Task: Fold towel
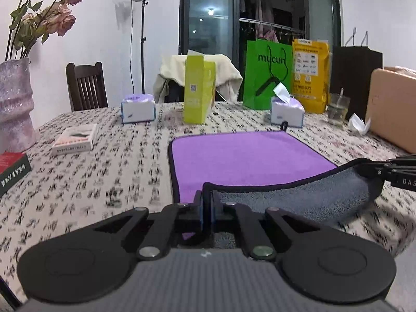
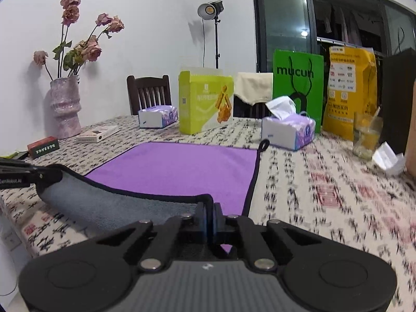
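Note:
A purple towel (image 1: 241, 156) with a black hem and a grey underside lies on the patterned tablecloth; it also shows in the right wrist view (image 2: 182, 169). My left gripper (image 1: 207, 204) is shut on the towel's near left corner. My right gripper (image 2: 210, 214) is shut on the near right corner. The near edge is lifted off the table between them, its grey underside (image 1: 299, 197) facing me. The right gripper also shows at the right edge of the left wrist view (image 1: 374, 170). The left gripper shows at the left edge of the right wrist view (image 2: 49, 175).
Behind the towel stand two tissue packs (image 1: 137, 108) (image 2: 287, 128), a lime-green box (image 1: 199, 91), a green bag (image 1: 267, 74), a yellow bag (image 2: 351, 91) and a glass (image 2: 366, 136). To the left are a vase of flowers (image 2: 65, 106) and flat boxes (image 1: 74, 137).

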Motion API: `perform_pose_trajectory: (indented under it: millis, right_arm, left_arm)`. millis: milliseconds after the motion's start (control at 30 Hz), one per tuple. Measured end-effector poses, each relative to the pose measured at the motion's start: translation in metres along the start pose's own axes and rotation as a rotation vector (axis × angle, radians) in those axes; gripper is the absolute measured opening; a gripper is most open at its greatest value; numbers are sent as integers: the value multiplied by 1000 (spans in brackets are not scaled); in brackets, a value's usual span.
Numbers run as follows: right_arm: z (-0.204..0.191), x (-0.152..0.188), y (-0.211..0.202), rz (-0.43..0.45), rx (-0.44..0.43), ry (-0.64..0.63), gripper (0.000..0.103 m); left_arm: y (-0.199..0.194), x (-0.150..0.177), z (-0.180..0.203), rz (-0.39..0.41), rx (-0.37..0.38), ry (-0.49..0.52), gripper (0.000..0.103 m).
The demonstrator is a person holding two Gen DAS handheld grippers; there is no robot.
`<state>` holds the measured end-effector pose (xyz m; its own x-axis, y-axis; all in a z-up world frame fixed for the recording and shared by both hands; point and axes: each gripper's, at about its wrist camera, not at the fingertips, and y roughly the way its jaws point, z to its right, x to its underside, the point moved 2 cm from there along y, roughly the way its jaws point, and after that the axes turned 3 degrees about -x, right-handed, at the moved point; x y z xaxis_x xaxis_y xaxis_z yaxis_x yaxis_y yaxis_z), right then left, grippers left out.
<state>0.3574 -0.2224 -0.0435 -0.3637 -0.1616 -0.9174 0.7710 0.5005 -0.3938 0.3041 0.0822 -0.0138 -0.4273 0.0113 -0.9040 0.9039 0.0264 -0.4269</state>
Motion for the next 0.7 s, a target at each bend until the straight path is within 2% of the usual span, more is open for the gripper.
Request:
perform_pose_trajectory:
  millis: [367, 700]
  right_arm:
    - [14, -41, 40, -13, 11, -46, 4]
    - [31, -73, 87, -42, 20, -52, 4]
  left_arm:
    - [35, -38, -9, 16, -17, -10, 6]
    - [93, -75, -19, -41, -20, -16, 6]
